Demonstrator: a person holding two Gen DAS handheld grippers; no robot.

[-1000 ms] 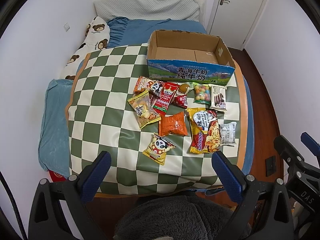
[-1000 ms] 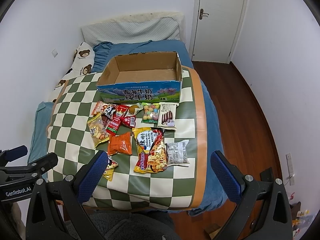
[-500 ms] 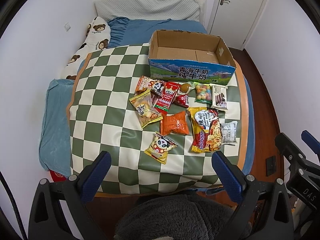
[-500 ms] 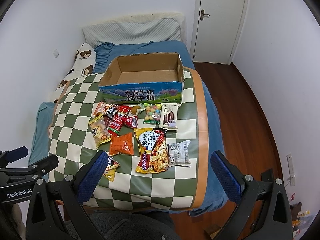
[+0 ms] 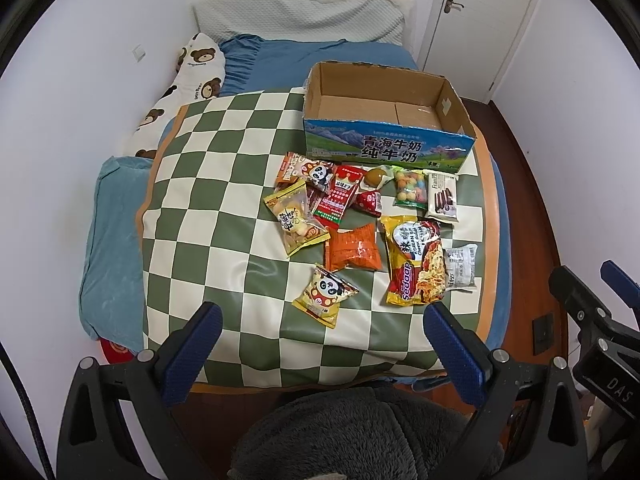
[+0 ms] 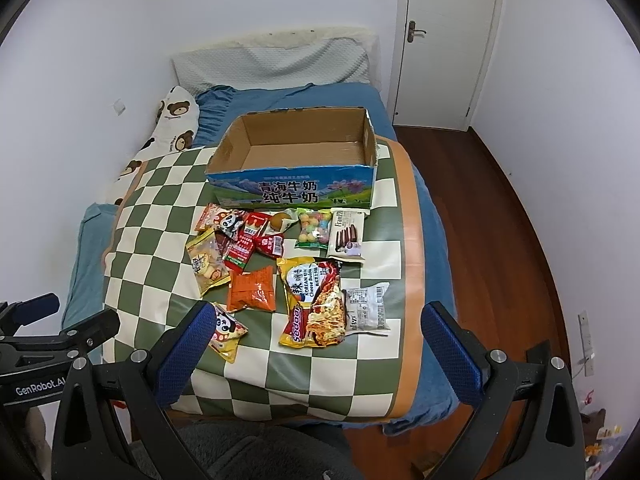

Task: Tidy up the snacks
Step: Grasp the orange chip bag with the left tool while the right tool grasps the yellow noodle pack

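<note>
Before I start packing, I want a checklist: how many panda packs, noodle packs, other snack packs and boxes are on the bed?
panda packs: 2
noodle pack: 1
other snack packs: 8
cardboard box: 1
Total: 12

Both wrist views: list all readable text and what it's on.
"青海牛奶 纯牛奶": front of the cardboard box
"Sedaap", "KOREAN": yellow noodle packet
"Franzzi": white biscuit packet
"GenRobot.AI": body of the left gripper
"DAS": body of the right gripper
Print on the other snack packets: too small or blurred to read.
</note>
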